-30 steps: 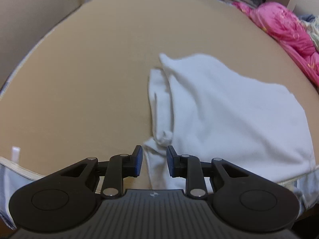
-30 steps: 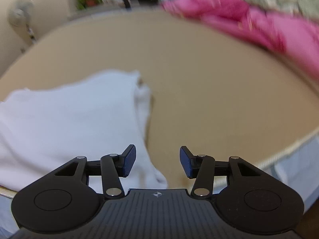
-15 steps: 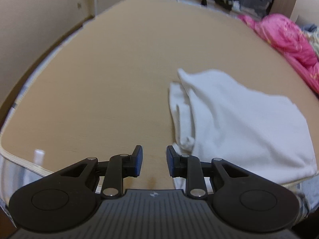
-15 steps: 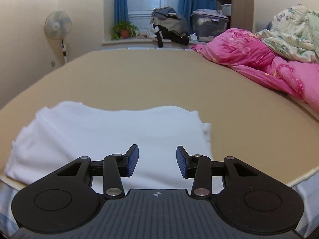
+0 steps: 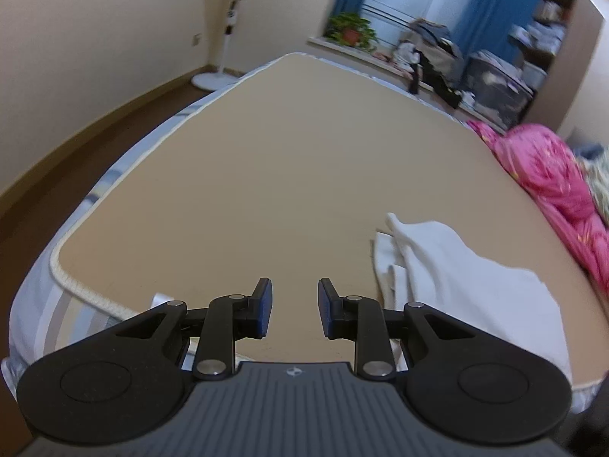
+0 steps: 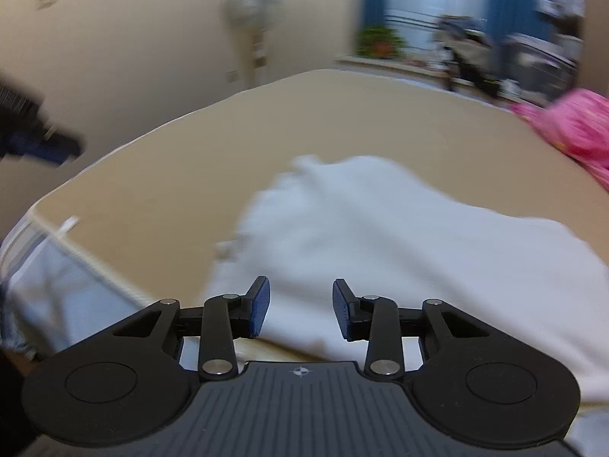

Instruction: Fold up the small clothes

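We find both grippers have swung left; left gripper and right gripper fingers apart, empty; folded white garment on the bed.

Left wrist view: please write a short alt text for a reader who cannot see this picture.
The open left gripper hovers over a bare tan bed and holds nothing. A folded white garment lies to its right near the bed's front edge, with a pink blanket beyond it. A standing fan and a window with blue curtains are at the back.
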Demonstrator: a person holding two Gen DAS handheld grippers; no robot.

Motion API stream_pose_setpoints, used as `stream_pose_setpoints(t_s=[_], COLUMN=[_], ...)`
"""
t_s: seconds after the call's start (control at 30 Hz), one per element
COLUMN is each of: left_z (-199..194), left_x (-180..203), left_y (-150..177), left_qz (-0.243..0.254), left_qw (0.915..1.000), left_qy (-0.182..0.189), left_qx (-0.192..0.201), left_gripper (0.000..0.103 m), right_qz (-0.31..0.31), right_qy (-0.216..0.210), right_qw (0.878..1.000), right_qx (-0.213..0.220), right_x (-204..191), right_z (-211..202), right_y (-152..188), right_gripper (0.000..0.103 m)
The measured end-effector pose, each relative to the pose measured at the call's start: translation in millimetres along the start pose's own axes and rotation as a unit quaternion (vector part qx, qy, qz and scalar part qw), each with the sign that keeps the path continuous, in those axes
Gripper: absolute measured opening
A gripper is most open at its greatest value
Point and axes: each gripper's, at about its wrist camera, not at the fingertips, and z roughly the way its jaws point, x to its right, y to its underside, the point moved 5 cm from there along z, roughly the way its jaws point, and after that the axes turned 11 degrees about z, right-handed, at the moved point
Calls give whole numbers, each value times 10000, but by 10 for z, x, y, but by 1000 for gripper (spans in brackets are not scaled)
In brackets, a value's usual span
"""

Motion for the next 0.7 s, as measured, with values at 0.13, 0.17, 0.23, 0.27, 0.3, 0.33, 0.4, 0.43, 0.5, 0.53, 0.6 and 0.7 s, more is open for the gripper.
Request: stream_pose_setpoints(t_s=[0.13,0.17,0.23,0.27,0.3,0.33,0.4,0.43,0.5,0.53,0.6,0.7], left_z=[24,26,50,67,110,130,174,196,255,279,338,412], left_x=[-120,-123,-107,-104,-86,-79,-68,-61,-51,-36,-1,110], left_y=[-24,-27,-20,-29,-15,-19,-25,-30,-36,-40,-44,-48], left_qz=[-168,-170,-165,-158,-160,-167,-182,-198,-241,-258,-264,-184], left_qw=[9998,9998,9998,9998,9998,9997,9997,9996,9994,9993,9991,9990], left_qy=[14,21,33,46,53,61,72,80,103,113,121,93], left_qx=[-66,-75,-96,-115,-130,-149,-177,-193,-239,-264,-318,-403], left_gripper=[29,29,29,29,29,29,29,29,29,29,29,29], right_qz=[-309,-422,-732,-910,-994,-1021,-1075,-1087,-1102,-1087,-897,-238], right_qy=[-61,-41,98,148,154,134,117,101,40,4,-147,-395], right_qw=[9987,9980,9960,9947,9938,9935,9928,9927,9922,9921,9938,9980], right_qx=[-392,-473,-495,-464,-470,-483,-506,-515,-578,-622,-646,-440], right_x=[-330,-362,-408,-445,-467,-467,-433,-400,-379,-380,-353,-163], right_z=[342,400,481,484,498,495,491,497,476,469,408,230], right_y=[127,135,190,206,206,198,179,164,127,97,-72,-529], right_gripper=[40,40,42,41,39,30,16,11,9,8,7,7])
